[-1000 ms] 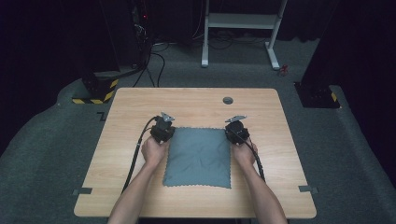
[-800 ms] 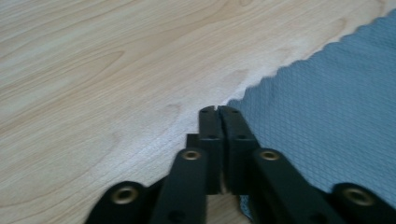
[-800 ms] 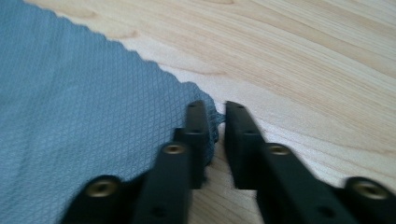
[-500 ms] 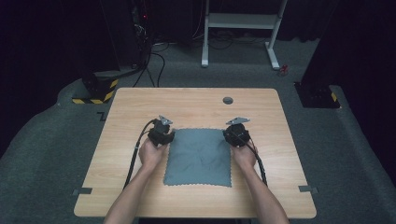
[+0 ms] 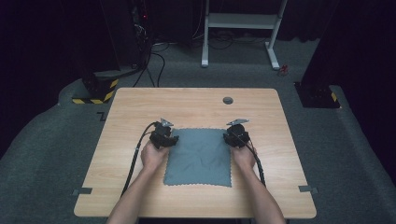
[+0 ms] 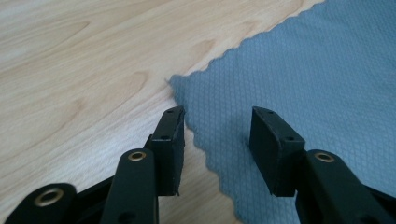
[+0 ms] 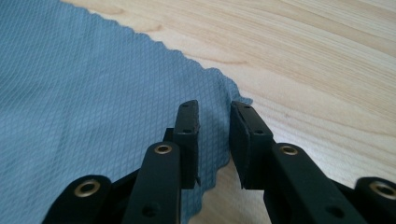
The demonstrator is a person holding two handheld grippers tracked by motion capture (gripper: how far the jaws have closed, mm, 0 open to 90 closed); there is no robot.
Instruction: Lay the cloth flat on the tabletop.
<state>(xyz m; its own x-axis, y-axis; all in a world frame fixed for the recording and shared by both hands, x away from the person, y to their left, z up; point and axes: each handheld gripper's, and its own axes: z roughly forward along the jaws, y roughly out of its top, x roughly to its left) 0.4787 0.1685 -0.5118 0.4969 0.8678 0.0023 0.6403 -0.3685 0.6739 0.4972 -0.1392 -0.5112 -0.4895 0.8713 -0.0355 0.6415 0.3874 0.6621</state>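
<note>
Both forearms reach forward; the left hand-held gripper (image 5: 164,136) and right hand-held gripper (image 5: 235,135), jaws just opening and parted, rest at the far corners of the cloth (image 5: 200,156), which lies flat on the wooden desk (image 5: 187,105) above grey carpet (image 5: 42,158).

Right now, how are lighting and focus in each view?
High view: table evenly lit, surroundings dark, image slightly soft. Left gripper view: cloth weave sharp, wood at top left blurs. Right gripper view: cloth crisp, soft shadow under its edge, no glare.

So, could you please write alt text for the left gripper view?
The left claw, jaws open after just widening, straddles the scalloped edge near a corner of a blue-grey cloth lying flat on a light wooden table.
</note>
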